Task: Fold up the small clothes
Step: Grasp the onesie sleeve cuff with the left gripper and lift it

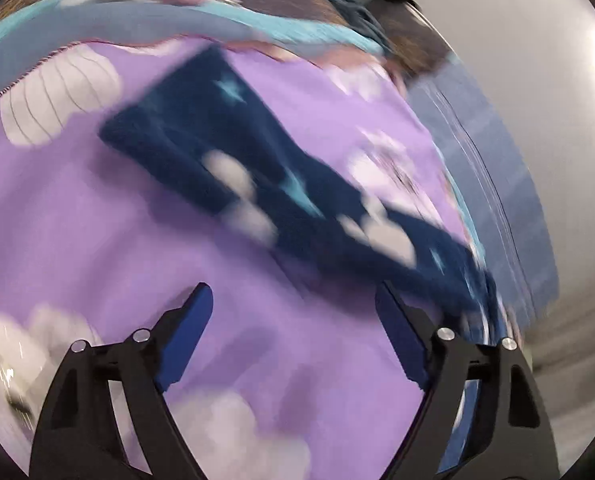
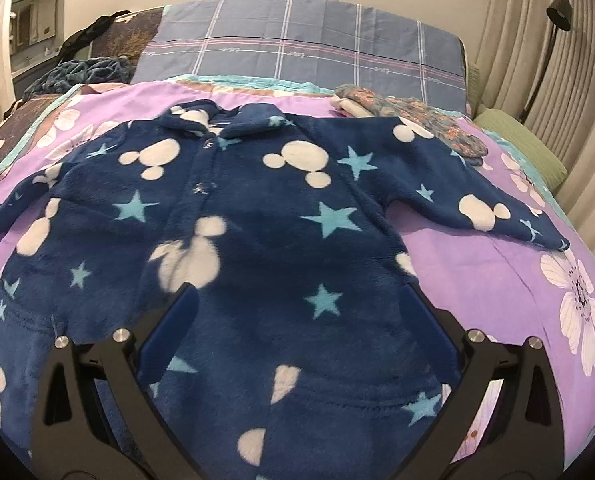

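Bed in a bedroom: purple flowered bedspread, plaid sheet laid at the far end, curtain seen on the right.

Everything placed relative to the navy fleece pyjama top, the item being worked:

- Left of the top: dark blue crumpled cloth lies near the far-left corner of the bed, apart from the top. The top's own left sleeve is spread out on the bedspread, unfolded; it is blurred in the left wrist view.
- Left tongs are held over bare bedspread just short of that sleeve, spread, nothing between the fingers, no contact seen.
- Centre: the top is laid flat, front up, collar toward the plaid sheet, placket closed as far as can be seen.
- Right tongs are held over the lower body of the top, spread, nothing pinched; whether the tips touch the fleece cannot be told.
- Right of the top: right sleeve also out flat. Floral garment is bunched just beyond the right shoulder, unfolded. Green cushion lies past it at the bed edge.

Progress, judged: the top is spread and smoothed, no fold made yet. Sleeves in, body fold and the floral piece are all left.

Containers: none seen, so no folded stack and no basket to report.
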Demonstrator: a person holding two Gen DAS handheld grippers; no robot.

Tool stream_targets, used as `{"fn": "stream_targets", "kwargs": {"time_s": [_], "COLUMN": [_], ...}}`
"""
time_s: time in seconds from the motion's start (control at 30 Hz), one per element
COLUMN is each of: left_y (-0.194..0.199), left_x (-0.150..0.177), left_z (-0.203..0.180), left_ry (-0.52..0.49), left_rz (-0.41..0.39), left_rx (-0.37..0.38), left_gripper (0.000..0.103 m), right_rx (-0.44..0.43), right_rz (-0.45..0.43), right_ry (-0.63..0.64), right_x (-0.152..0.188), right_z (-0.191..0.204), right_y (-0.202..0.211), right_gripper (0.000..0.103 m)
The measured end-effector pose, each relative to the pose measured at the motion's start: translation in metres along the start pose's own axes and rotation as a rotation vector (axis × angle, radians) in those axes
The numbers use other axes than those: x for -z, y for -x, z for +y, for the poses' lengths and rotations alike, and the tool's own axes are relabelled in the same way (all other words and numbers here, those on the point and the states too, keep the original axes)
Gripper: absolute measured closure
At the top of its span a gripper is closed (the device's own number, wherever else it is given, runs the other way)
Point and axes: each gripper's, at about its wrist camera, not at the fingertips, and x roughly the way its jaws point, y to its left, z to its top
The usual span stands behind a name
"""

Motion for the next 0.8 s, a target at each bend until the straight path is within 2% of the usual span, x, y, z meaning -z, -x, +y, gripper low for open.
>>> {"fn": "stream_targets", "kwargs": {"time_s": [0.13, 0.17, 0.2, 0.23, 0.27, 0.3, 0.33, 0.43, 0.53, 0.57, 0.67, 0.73, 0.8], "left_y": [-0.009, -0.012, -0.014, -0.016, -0.02, -0.021, -0.018, -0.002, 0.011, 0.014, 0.012, 0.006, -0.006], "left_x": [-0.026, -0.032, -0.036, -0.041, -0.046, -0.051, -0.053, -0.051, -0.027, -0.011, 0.041, 0.075, 0.116], "left_z": [0.006, 0.005, 0.004, 0.0, -0.007, -0.01, -0.022, -0.085, -0.178, -0.218, -0.298, -0.33, -0.355], "left_ry": [0.059, 0.068, 0.069, 0.061, 0.034, 0.011, -0.023, -0.198, -0.428, -0.533, -0.752, -0.846, -0.928], "left_rz": [-0.078, -0.098, -0.109, -0.119, -0.12, -0.124, -0.138, -0.197, -0.219, -0.226, -0.217, -0.192, -0.134], "left_rx": [-0.06, -0.088, -0.099, -0.109, -0.108, -0.104, -0.098, -0.017, 0.093, 0.126, 0.214, 0.265, 0.317], "left_gripper": [0.022, 0.029, 0.05, 0.065, 0.088, 0.092, 0.093, 0.094, 0.094, 0.094, 0.094, 0.093, 0.093], "right_rx": [-0.007, -0.006, -0.006, -0.004, -0.002, 0.0, 0.002, 0.009, 0.016, 0.016, 0.012, 0.026, 0.05], "right_rz": [0.009, 0.012, 0.013, 0.014, 0.013, 0.014, 0.015, 0.022, 0.024, 0.024, 0.005, -0.008, -0.007], "right_ry": [-0.001, 0.002, 0.005, 0.004, 0.0, -0.005, -0.012, -0.049, -0.098, -0.116, -0.141, -0.135, -0.124], "right_x": [-0.001, -0.001, -0.001, -0.001, -0.001, 0.0, -0.001, -0.002, -0.005, -0.006, -0.008, -0.007, -0.005], "right_z": [-0.001, -0.001, -0.002, -0.004, -0.007, -0.01, -0.013, -0.027, -0.042, -0.047, -0.059, -0.065, -0.075], "right_y": [-0.007, -0.009, -0.01, -0.011, -0.013, -0.014, -0.015, -0.021, -0.027, -0.028, -0.024, -0.022, -0.023], "right_gripper": [0.002, 0.002, 0.002, 0.002, 0.002, 0.002, 0.002, 0.002, 0.002, 0.002, 0.002, 0.002, 0.002]}}
